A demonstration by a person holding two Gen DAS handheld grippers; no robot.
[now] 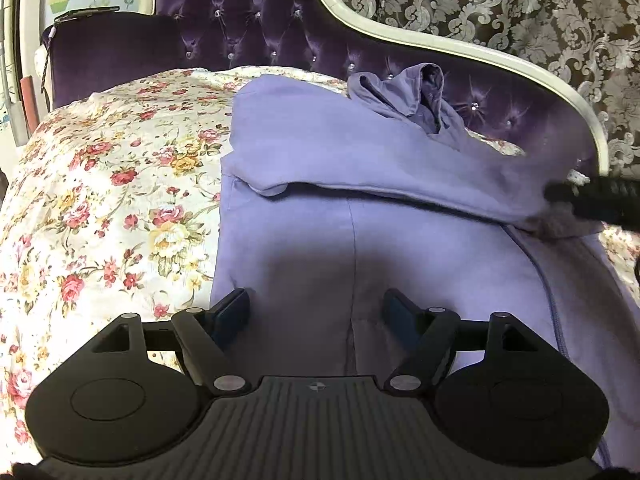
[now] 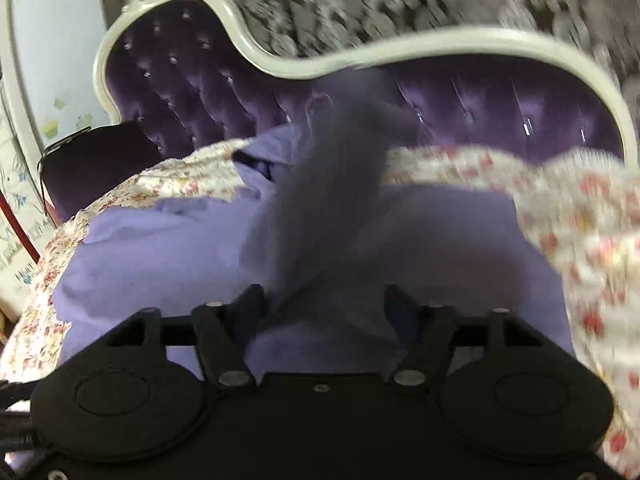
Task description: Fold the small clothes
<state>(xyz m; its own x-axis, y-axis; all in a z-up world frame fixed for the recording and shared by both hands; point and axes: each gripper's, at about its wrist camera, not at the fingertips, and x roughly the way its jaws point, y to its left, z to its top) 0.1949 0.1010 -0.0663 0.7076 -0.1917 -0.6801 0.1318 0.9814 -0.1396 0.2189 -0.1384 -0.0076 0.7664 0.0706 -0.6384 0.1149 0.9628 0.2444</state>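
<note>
Both tongs hover over the same lilac garment. Left tongs stand released, jaws wide, with nothing between them, just above the garment's lower panel. Right tongs also show their jaws apart, but a dark, smeared strip of cloth rises between them; whether the fingers press on it I cannot tell, because that view is blurred.

Largest in both views is the bed with its flowered cover, backed by a purple buttoned headboard in a cream frame, with patterned wallpaper behind. A dark purple cushion sits at the headboard's left end.

On the cover lies the lilac hoodie, its long axis running from the tongs toward the headboard, hood end farthest away and crumpled against the headboard. A fold of it lies crosswise over the body, its edge running left to right.

Only the sharp left view shows the seam down the body, the drawstring curving along the right side, and a black piece of the other tool at the fold's right end. Only the right view shows the lifted strip and the cover bunched at the right.
</note>
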